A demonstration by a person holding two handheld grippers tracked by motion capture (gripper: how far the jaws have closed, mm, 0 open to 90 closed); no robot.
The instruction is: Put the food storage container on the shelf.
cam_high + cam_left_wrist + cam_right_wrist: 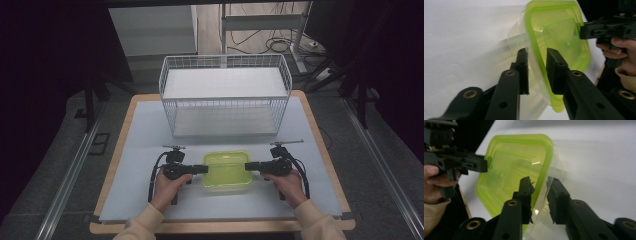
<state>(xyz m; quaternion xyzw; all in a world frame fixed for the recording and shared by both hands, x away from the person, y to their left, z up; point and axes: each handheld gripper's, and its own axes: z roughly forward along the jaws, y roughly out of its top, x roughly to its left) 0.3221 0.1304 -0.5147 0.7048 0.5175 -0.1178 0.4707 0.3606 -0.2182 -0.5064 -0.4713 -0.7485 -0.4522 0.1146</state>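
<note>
On the left, the left gripper (200, 169) straddles the left rim of the lidded container (227, 171), one jaw above the green lid (556, 32) and one below the rim; in the left gripper view a little daylight shows on each side of the rim, so the jaws look set around it and not yet pressed tight. The container sits on the white mat (135, 150) at the near middle of the table (125, 120), between the two hands, with the wire basket (225, 95) well apart on the far side. It is a clear, thin-walled plastic tub that looks empty, so it should be light, fairly stiff at the lid edge but flexible in the walls, and smooth enough to slide in a loose pinch. The rim under the lid is the sound place to grip, at opposite sides for balance. On the right, the right gripper (252, 166) mirrors this: its jaws stand either side of the right rim, apparently not yet closed on it.
</note>
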